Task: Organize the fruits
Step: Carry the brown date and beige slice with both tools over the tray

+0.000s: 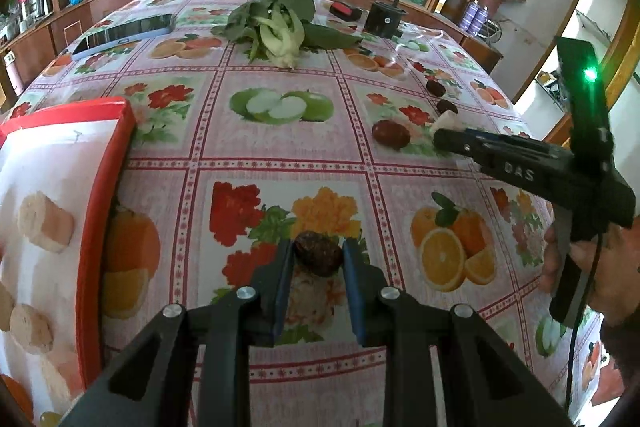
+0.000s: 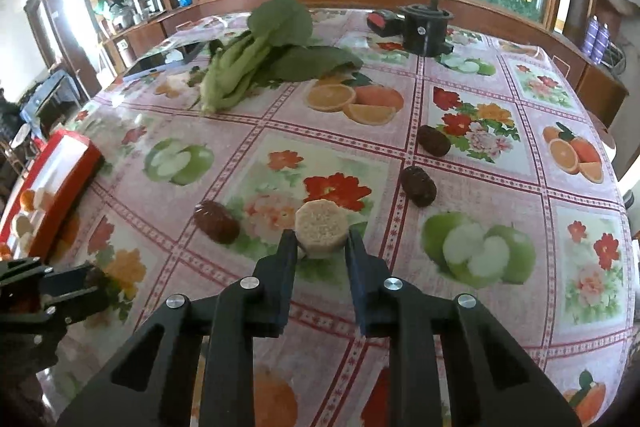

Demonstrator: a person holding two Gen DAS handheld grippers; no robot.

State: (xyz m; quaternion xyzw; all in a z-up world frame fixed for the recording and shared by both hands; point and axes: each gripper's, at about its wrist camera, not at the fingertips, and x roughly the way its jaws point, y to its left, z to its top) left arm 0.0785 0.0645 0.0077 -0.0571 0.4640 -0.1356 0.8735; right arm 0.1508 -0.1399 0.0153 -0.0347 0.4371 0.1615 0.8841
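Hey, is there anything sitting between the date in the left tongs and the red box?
Nothing visible. The left tongs grip the date, and only bare tablecloth lies between it and the red box to its left. The greens and the other dates lie farther back or to the right.

Wrinkled dark date (image 1: 319,253) in left claw (image 1: 316,259); pale banana slice (image 2: 322,225) in right claw (image 2: 321,247)
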